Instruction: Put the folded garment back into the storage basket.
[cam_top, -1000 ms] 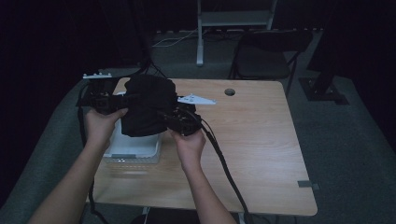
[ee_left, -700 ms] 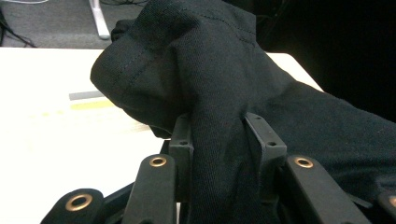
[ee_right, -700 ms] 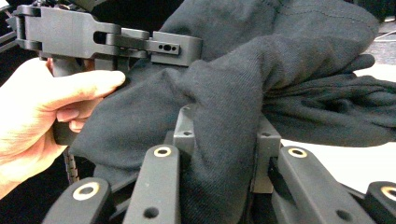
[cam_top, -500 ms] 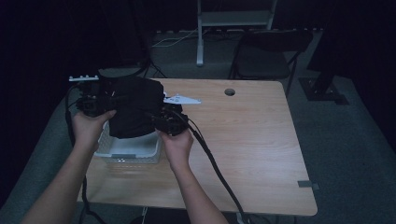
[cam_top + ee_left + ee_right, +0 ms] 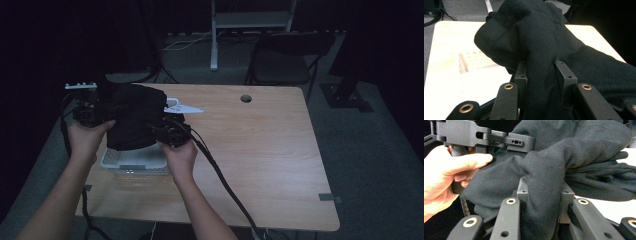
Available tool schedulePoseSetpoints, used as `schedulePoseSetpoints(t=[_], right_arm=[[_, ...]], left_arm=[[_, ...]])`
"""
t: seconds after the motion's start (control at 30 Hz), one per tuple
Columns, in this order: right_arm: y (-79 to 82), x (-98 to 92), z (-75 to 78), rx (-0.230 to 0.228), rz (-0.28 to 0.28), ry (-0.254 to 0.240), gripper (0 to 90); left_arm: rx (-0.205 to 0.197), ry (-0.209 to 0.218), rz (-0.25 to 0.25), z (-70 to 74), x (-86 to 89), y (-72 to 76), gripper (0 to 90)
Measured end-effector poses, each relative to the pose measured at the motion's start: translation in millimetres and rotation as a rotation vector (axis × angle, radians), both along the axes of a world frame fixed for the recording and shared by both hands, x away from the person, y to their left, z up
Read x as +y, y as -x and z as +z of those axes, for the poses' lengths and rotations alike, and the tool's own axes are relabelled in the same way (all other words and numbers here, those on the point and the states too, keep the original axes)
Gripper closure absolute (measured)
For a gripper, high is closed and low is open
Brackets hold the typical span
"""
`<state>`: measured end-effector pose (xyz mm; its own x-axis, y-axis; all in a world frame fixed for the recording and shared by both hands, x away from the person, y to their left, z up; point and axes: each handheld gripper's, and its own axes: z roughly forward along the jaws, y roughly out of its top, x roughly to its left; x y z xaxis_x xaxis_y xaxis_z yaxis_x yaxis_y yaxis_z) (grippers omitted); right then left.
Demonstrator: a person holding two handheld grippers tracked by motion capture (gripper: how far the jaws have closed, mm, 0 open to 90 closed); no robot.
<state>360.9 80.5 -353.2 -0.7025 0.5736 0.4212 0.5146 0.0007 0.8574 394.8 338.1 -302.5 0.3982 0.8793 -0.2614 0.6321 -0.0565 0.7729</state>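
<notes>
A black cloth garment (image 5: pixel 134 116) hangs bunched between both grippers above the left part of the wooden table (image 5: pixel 260 150). My left gripper (image 5: pixel 102 113) is shut on a fold of the garment (image 5: pixel 539 75), which fills the gap between its jaws. My right gripper (image 5: pixel 161 126) is shut on another fold of the garment (image 5: pixel 544 195). In the right gripper view the left gripper (image 5: pixel 521 142) and the hand (image 5: pixel 446 175) holding it show behind the cloth. A white basket (image 5: pixel 131 160) sits on the table under the garment, partly hidden by it.
The table has a round cable hole (image 5: pixel 245 98) near its far edge. A black chair (image 5: pixel 285 55) and a metal stand (image 5: pixel 215 35) are beyond the table. Tape marks (image 5: pixel 330 198) sit near the front right corner. The right gripper's cable (image 5: pixel 225 185) trails across the table.
Both grippers have carried the garment leftward and a little away from the person, still shut on it. The cloth now hangs nearer the table's left edge over the basket.
</notes>
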Motion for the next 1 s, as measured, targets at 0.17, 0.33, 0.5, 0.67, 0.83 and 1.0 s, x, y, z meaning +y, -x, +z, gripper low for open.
schedulePoseSetpoints(t=[0.17,0.33,0.5,0.67,0.83,1.0], right_arm=[[-0.8,3.7,-2.2,0.001,0.006,0.009,70.9],[-1.5,5.4,-2.9,0.002,0.01,0.013,70.9],[-3.0,8.0,-8.2,0.006,0.011,0.018,70.9],[-3.9,10.8,-12.2,0.013,0.012,0.033,70.9],[-4.9,12.3,-15.4,0.014,0.01,0.041,70.9],[-6.7,13.3,-20.7,0.024,0.009,0.049,70.9]], left_arm=[[0.004,0.01,0.001,-4.3,3.5,0.1,68.1],[-0.003,-0.001,0.004,-6.0,3.6,-0.7,68.1],[-0.001,-0.032,0.007,-10.5,2.1,-1.2,68.2],[0.008,-0.023,0.01,-17.3,4.1,-2.2,68.2],[0.015,-0.029,0.006,-21.0,4.9,-4.4,68.2],[0.027,-0.03,0.004,-27.0,5.3,-6.8,68.2]])
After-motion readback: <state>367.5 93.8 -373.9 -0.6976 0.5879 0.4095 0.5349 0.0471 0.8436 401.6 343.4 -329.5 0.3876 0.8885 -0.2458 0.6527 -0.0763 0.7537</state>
